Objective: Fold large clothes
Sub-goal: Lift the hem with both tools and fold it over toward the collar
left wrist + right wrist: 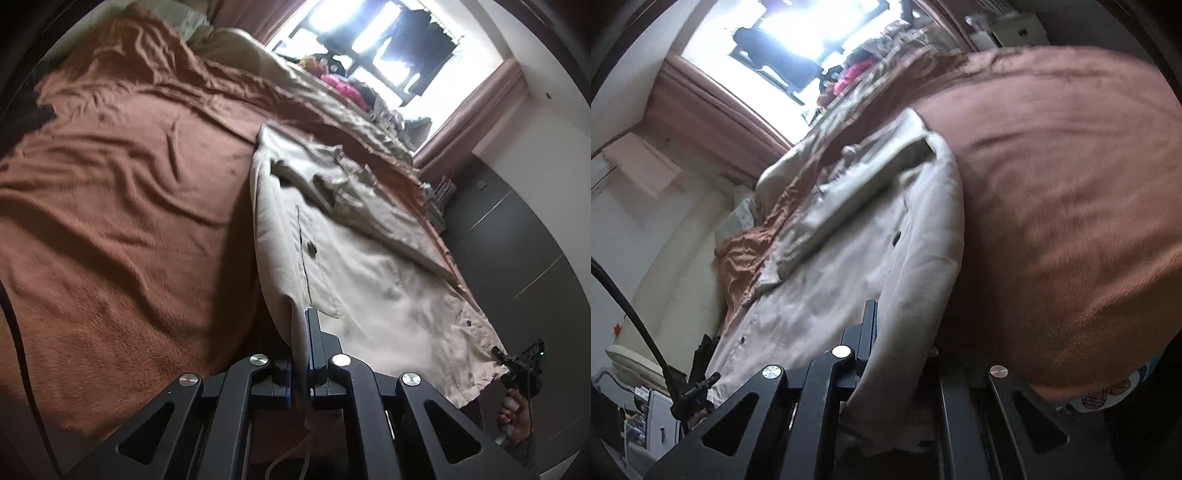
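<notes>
A large beige coat (362, 258) lies stretched along the edge of a bed covered by a brown blanket (122, 206). My left gripper (301, 332) is shut on the coat's hem edge, the cloth pinched between its fingers. In the left wrist view my right gripper (517, 360) shows at the far right, at the coat's other hem corner. In the right wrist view the coat (857, 258) drapes over my right gripper (882, 332), which is shut on the hem; the right finger is hidden under the cloth. The blanket (1071, 184) fills the right side.
A bright window with brown curtains (476, 110) is at the bed's far end, with a pile of clothes (343, 83) below it. Dark cabinet doors (517, 236) stand beside the bed. A black cable (628, 306) hangs at the left in the right wrist view.
</notes>
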Action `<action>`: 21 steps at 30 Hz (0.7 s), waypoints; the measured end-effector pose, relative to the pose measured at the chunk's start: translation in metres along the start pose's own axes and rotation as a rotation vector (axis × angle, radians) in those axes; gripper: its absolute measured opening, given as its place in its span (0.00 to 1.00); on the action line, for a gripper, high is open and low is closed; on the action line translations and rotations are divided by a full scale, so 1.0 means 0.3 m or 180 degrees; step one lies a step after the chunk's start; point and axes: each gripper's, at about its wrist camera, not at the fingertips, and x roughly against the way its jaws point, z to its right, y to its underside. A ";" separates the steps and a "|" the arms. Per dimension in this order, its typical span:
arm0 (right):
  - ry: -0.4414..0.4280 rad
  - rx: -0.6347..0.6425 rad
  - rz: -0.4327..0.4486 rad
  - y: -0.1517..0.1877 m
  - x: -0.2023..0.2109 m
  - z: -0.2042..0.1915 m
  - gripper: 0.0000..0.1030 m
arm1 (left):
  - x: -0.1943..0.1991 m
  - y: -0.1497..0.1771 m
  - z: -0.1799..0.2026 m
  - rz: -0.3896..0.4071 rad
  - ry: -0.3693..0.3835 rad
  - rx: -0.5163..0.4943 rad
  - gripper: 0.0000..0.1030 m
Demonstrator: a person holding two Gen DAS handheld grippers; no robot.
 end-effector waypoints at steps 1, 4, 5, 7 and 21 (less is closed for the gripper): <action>-0.0027 0.0041 0.0033 -0.001 0.021 -0.027 0.03 | 0.015 -0.003 0.008 0.0025 0.0003 -0.0025 0.05; -0.0069 0.0172 0.0106 0.019 0.071 -0.099 0.03 | 0.089 -0.006 0.030 0.0134 0.0038 -0.0099 0.05; -0.0084 0.0205 0.0120 0.025 0.089 -0.111 0.03 | 0.127 -0.009 0.035 0.0185 0.0059 -0.0117 0.05; -0.0122 0.0275 0.0154 0.040 0.128 -0.145 0.03 | 0.182 -0.023 0.040 0.0236 0.0090 -0.0115 0.05; -0.0599 0.0746 0.0506 0.095 0.414 -0.347 0.03 | 0.657 -0.121 0.140 0.0942 0.0300 -0.0208 0.04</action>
